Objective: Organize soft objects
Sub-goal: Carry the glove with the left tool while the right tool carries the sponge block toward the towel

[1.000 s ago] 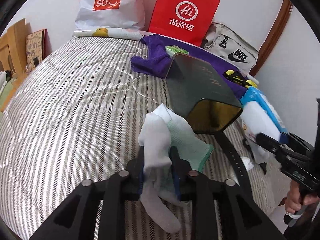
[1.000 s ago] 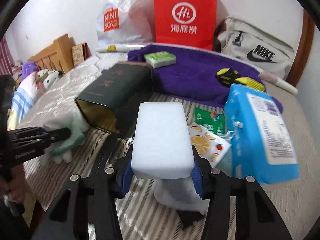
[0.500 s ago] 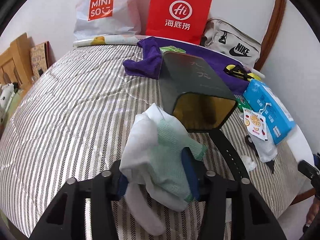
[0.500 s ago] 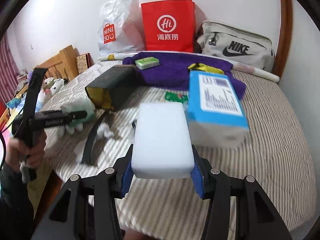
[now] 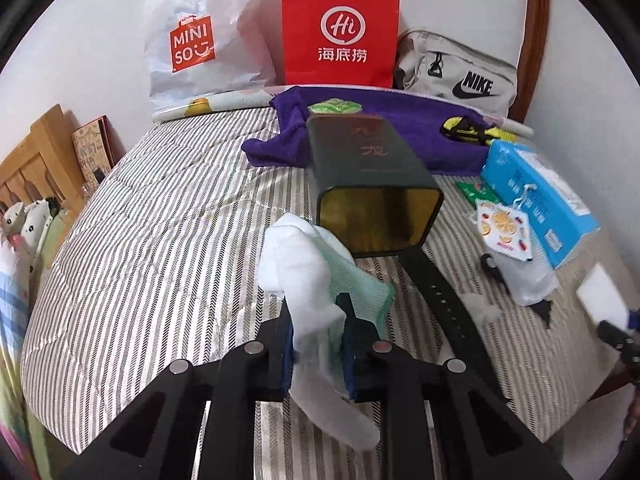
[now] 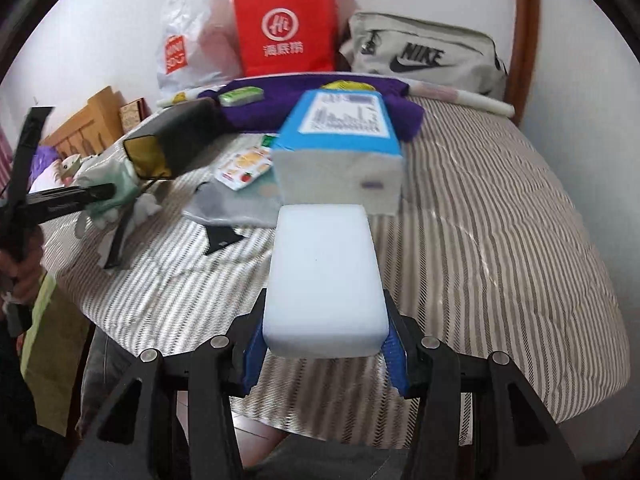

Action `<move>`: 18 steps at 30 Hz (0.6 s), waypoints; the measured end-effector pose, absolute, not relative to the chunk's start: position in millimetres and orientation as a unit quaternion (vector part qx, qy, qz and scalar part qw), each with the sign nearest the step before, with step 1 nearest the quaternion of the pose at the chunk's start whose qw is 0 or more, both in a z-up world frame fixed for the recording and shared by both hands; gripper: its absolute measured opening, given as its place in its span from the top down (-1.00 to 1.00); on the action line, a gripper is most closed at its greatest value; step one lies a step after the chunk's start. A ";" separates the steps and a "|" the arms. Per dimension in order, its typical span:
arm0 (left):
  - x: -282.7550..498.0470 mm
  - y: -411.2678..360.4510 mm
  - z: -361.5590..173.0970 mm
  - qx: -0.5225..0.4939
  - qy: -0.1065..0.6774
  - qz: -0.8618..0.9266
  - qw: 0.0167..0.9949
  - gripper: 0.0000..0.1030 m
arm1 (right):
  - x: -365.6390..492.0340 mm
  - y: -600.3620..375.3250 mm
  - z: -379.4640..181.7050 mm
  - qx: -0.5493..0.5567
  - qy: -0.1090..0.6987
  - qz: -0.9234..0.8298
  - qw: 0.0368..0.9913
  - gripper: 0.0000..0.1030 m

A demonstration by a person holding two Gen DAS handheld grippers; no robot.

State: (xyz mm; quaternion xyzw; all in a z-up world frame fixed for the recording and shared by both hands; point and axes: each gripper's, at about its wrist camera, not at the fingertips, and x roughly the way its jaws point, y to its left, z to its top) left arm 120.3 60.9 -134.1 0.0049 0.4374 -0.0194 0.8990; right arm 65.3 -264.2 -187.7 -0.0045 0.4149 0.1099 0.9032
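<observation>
While the left claw [image 5: 316, 332] is closed on a white and mint-green sock [image 5: 308, 276] just before the open mouth of the dark green tin box [image 5: 372, 184], the right claw [image 6: 325, 344] grips a white sponge block [image 6: 325, 276] above the near edge of the bed [image 6: 500, 208]. Nothing seems put away yet: the blue tissue pack [image 6: 340, 140], purple towel [image 5: 400, 120] and small packets lie scattered, so most sorting remains.
</observation>
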 end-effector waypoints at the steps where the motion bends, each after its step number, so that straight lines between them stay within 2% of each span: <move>1: 119.0 61.7 -131.9 0.002 0.438 -0.021 0.899 0.67 | 66.7 -266.2 -189.5 0.000 0.419 0.107 0.902 0.04; 18: 114.7 74.3 -84.9 -0.040 0.403 -0.061 0.912 0.71 | 76.3 -271.1 -152.1 0.007 0.405 0.092 0.910 0.04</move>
